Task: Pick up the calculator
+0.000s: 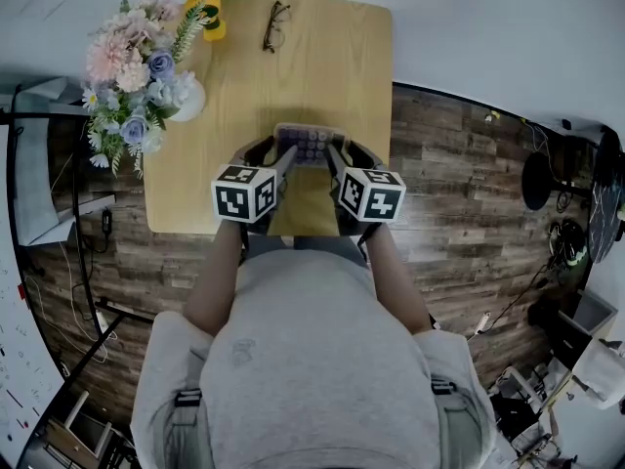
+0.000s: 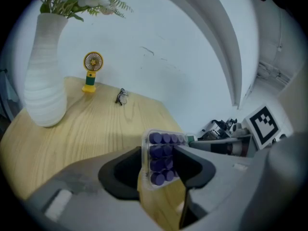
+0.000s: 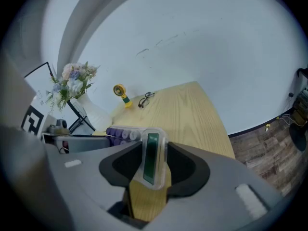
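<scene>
The calculator (image 1: 310,145) is at the near middle of the table (image 1: 342,57), face up in the head view, caught between my two grippers. The left gripper (image 1: 280,156) is clamped on its purple key end (image 2: 161,159). The right gripper (image 1: 339,156) is clamped on the display end, where the green screen (image 3: 152,159) sits between the jaws. Both pairs of jaws press on the clear casing, with nothing else between them. I can't tell whether it has cleared the wood yet.

I judge the step in hand to be the lift itself. The casing looks smooth and hard, so I'd hold both grips firm and raise the two grippers together at the same pace. The body should stay level, with no twist or pull between them. If one side leads, the casing could slip out of the other.

Further off, the glasses (image 1: 275,25) and the little yellow fan (image 1: 207,16) sit at the far edge. The white vase of flowers (image 1: 146,76) stands to the far left. All are well apart from the calculator, so a straight rise meets nothing.
</scene>
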A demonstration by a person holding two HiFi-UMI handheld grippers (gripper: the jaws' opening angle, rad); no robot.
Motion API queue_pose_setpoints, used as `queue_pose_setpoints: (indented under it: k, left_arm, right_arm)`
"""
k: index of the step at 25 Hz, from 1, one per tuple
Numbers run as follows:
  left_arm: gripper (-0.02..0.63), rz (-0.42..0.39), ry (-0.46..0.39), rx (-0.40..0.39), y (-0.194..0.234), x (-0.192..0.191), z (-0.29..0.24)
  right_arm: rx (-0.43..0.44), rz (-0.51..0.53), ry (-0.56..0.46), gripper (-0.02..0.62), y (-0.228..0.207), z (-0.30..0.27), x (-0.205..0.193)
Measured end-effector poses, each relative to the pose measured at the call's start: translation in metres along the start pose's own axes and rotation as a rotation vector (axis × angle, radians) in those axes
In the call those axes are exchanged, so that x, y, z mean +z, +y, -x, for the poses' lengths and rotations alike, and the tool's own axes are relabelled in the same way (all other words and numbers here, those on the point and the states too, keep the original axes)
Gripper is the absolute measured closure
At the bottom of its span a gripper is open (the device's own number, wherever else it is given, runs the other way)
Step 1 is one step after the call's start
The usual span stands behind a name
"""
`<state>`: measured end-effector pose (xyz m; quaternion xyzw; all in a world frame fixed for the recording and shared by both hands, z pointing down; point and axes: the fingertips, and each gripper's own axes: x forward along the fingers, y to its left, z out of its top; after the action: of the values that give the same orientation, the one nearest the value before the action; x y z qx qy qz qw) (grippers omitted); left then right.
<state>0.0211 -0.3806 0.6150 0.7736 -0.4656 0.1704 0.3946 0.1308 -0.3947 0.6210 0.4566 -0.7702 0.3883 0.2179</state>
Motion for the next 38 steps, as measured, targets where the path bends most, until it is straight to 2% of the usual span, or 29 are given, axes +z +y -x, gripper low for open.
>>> queue_pose_setpoints:
  k: [14, 22, 38]
  left_arm:
    - [0.402, -0.176, -0.142, -0.071, -0.03, 0.058, 0.04]
    - [0.403, -0.239, -0.22, -0.117, -0.049, 0.083, 0.065]
    - [0.403, -0.382, -0.377, -0.204, -0.084, 0.134, 0.126]
  right_arm:
    - [-0.061, 0.093, -0.263, 0.433, 0.031, 0.055, 0.056]
    - [-0.118, 0.194, -0.397, 0.433, 0.052, 0.091, 0.082]
    - [-0.189, 0.287, -0.629, 0.437, 0.098, 0.159, 0.123]
